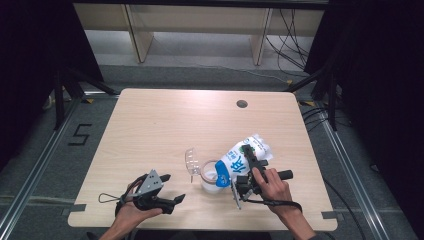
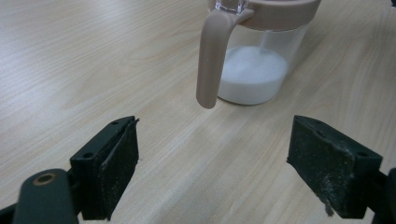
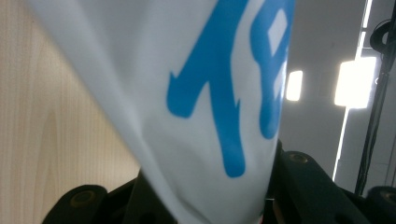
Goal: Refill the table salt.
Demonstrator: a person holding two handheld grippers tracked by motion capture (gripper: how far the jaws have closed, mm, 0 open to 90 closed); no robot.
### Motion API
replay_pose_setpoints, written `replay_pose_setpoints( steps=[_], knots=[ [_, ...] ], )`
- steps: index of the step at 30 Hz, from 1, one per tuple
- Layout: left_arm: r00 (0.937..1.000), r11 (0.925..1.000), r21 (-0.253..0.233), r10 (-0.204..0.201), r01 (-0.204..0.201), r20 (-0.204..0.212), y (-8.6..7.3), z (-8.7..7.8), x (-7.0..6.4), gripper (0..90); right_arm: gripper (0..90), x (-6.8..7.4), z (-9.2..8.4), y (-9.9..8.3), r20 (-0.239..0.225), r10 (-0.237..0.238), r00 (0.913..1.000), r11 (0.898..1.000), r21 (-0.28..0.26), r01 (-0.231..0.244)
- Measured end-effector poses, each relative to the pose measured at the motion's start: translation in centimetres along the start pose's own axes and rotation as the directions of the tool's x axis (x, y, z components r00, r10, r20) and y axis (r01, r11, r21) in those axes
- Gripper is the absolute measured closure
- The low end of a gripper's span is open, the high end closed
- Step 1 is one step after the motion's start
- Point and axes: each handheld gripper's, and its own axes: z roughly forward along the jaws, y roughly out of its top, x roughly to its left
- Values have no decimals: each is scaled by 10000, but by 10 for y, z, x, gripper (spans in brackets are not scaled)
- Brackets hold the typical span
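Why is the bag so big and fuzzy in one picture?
In the right gripper view the white bag with blue print sits right against the lens, so it blurs, and bright ceiling lights glare behind it; in the left gripper view the clear jar with white powder looks sharp.

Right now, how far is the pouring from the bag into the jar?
Done: white powder already lies in the jar, lid open. In hand: the right gripper holds the bag tilted over it. Left: finish pouring; the left gripper waits open.
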Motion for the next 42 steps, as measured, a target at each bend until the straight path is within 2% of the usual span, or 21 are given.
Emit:
replay_pose_setpoints(
  steps=[4,6,12,13,15,42],
  knots=[
    [10000,10000,4,6,-6,0,0,0,0,158,696,-1,1,0,116,-40,9999,9999,-126,41],
    [10000,10000,-36,-57,57,41,0,0,-1,158,698,-1,0,0,11,-54,10000,10000,14,54],
    [10000,10000,-42,-58,59,47,0,0,-1,158,699,-1,0,0,12,-10,10000,10000,-6,10],
    [10000,10000,-37,-55,55,51,0,0,-1,158,700,-2,0,0,-35,-145,9999,9999,-7,145],
    [10000,10000,-40,-58,58,45,0,0,-1,158,700,0,1,0,-41,10,10000,10000,8,-10],
    [10000,10000,6,-14,14,10,0,0,0,158,708,0,1,1,-57,14,10000,10000,-11,-14]
  ],
)
